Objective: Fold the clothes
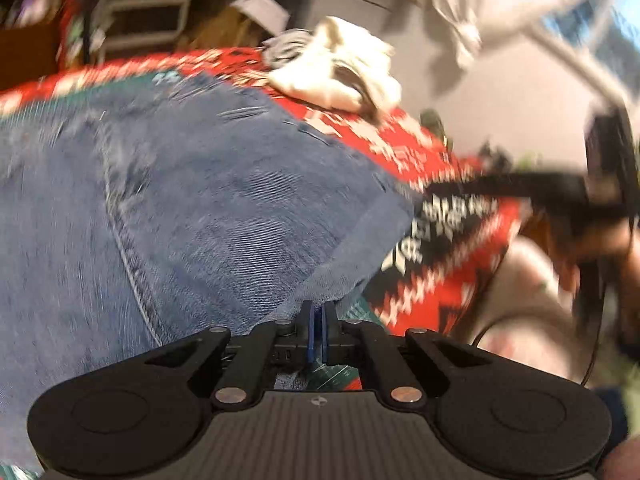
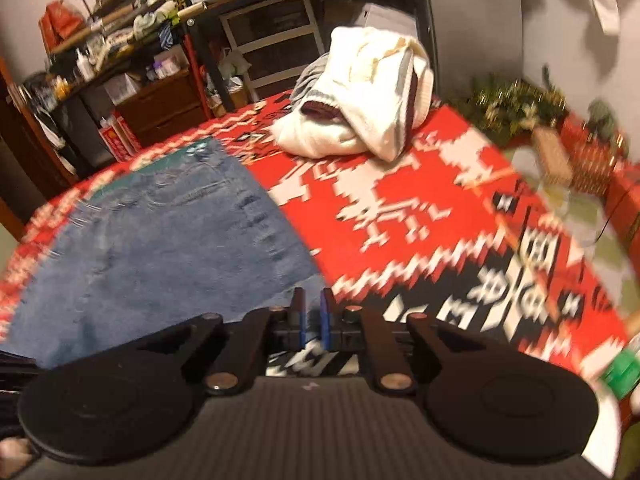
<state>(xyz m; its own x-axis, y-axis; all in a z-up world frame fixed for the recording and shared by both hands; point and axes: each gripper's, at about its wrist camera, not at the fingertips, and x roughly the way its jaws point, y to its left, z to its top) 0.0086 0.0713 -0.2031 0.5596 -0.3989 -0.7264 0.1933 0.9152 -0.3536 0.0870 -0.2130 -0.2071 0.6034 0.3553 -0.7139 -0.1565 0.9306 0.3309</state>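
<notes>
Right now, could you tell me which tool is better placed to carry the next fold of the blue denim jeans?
Probably the left tool: its fingers are closed on an edge of the blue denim jeans. The right tool hangs beside the jeans over the red patterned blanket, slightly open, holding nothing.

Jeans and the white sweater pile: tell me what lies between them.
Only bare blanket, red with white patterning, lies between the jeans and the sweater pile. The right wrist view shows it best; the left wrist view is blurred.
</notes>
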